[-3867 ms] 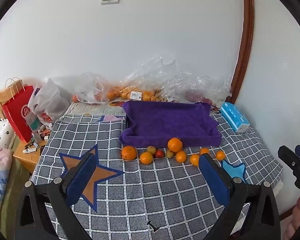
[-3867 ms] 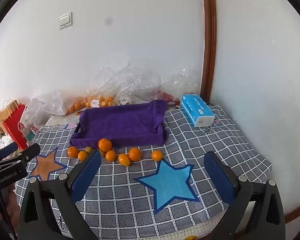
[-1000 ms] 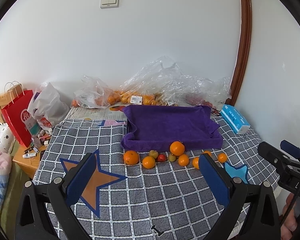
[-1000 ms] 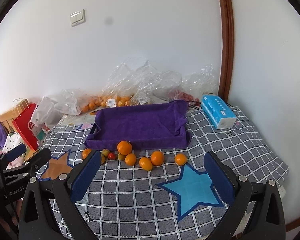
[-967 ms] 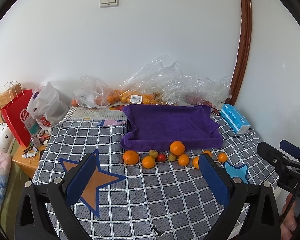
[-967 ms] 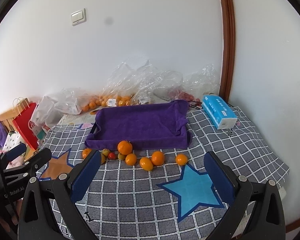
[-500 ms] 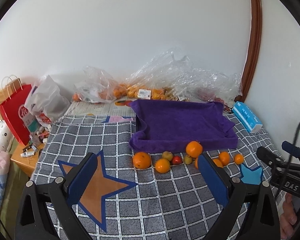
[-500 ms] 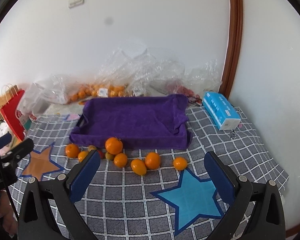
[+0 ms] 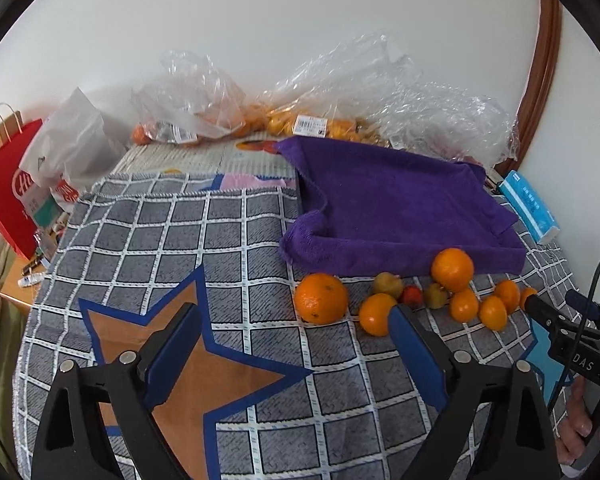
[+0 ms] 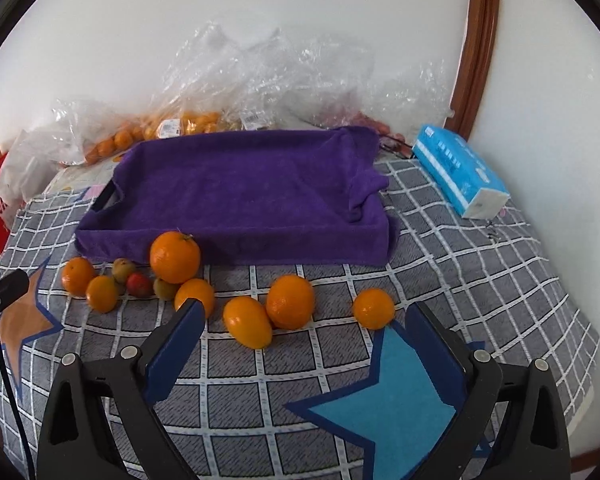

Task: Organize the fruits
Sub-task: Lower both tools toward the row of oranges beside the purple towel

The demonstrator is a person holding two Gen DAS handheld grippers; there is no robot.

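A purple towel-lined tray (image 10: 252, 196) sits on the checked tablecloth (image 10: 480, 272), with a row of oranges (image 10: 290, 301) and smaller fruits (image 10: 139, 284) strung along its near edge. Both tongs hover low over the cloth, spread wide and holding nothing. The right gripper (image 10: 300, 338) frames the middle oranges just ahead of its tips, while the left gripper (image 9: 296, 346) has the largest orange (image 9: 321, 298) just ahead, between its tips.

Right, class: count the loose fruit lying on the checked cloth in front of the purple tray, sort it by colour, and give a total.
orange fruit: 7
yellow-green fruit: 2
red fruit: 1
Total: 10
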